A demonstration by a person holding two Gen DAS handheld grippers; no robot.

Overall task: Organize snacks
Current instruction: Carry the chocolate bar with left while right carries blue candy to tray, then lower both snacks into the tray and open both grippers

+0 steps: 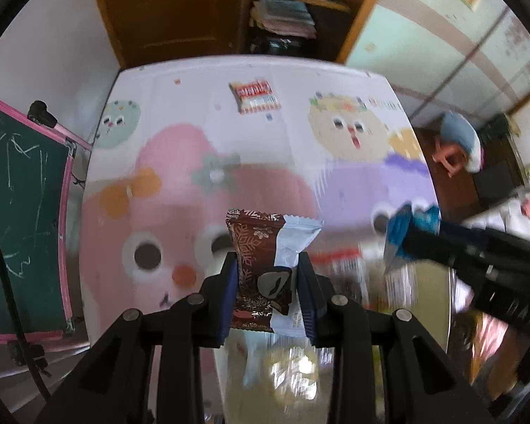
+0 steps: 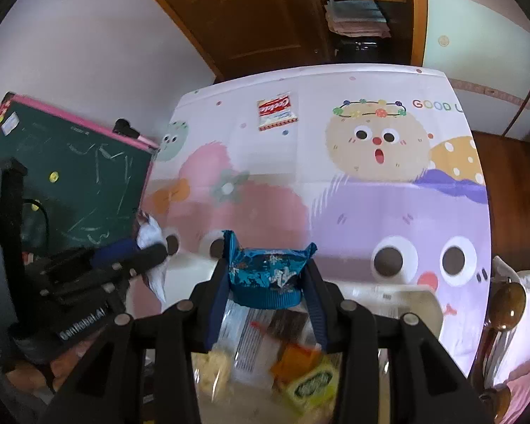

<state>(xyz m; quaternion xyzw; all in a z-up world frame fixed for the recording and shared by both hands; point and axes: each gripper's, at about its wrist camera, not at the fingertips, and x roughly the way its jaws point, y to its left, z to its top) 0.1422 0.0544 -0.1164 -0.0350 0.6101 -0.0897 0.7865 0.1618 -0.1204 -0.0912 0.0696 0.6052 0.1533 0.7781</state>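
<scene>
My left gripper [image 1: 268, 265] is shut on a brown and white snack packet [image 1: 261, 265], held upright above the table; the same packet [image 2: 152, 243] shows at the left of the right wrist view. A crinkled blue snack packet [image 2: 268, 268] sits clamped in my right gripper [image 2: 266, 272], which also appears with its blue packet [image 1: 411, 229] at the right of the left wrist view. Below both grippers lies a blurred pile of snacks [image 2: 265, 360], among them a yellow-green packet [image 2: 311, 385]. A red and white snack packet [image 2: 277, 111] lies flat at the far side of the table.
The table wears a cartoon-print cloth [image 2: 388, 205]. A green chalkboard with a pink frame [image 2: 70, 183] stands at the table's left. Wooden spoons [image 2: 505, 311] lie at the right edge. A wooden door and shelves [image 2: 353, 10] stand beyond the far edge.
</scene>
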